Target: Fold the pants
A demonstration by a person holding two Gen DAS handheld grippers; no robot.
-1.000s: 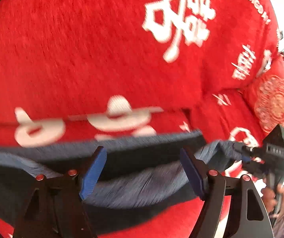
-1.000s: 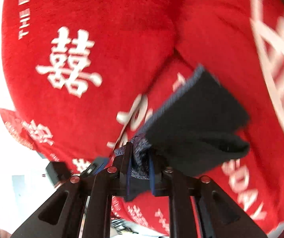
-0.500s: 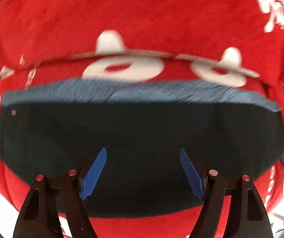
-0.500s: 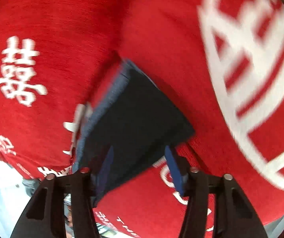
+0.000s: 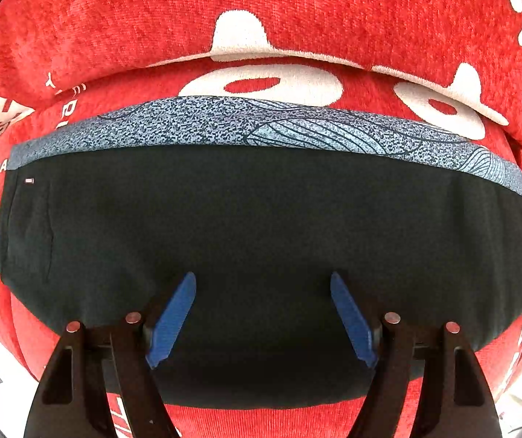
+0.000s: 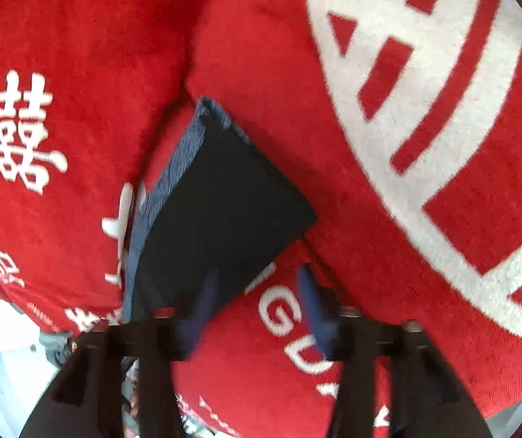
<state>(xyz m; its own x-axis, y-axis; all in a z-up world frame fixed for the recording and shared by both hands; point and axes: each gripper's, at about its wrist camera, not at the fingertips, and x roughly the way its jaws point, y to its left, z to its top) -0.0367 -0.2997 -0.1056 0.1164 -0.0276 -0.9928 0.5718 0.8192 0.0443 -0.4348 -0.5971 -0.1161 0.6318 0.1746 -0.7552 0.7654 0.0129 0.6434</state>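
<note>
My left gripper [image 5: 262,314] hangs with its jaws wide and nothing between them, the blue pads poised above the pants [image 5: 261,248] without a grip on the cloth. My right gripper [image 6: 257,314] also has its jaws spread and empty; its view is blurred, and its pads sit past the near corner of the pants [image 6: 220,211], over red fabric.

The pants lie as a flat dark rectangle on the red cover [image 5: 261,11], which looks like a sofa seat with cushions behind and beside it. A grey-blue patterned band [image 5: 279,129] runs along the far edge, touching the seat's back crease.

I judge the fold largely done: the garment is compact, edges roughly aligned, no leg trailing out. What may be left is a last halving or a smoothing pass; I can't tell whether another fold is intended.

Writing: a small pale tag [image 5: 29,181] sits near the left corner of the pants, too small to read. The cover carries white double-happiness characters [image 6: 23,135] and Latin letters, of which I make out "GD" in the right view.
</note>
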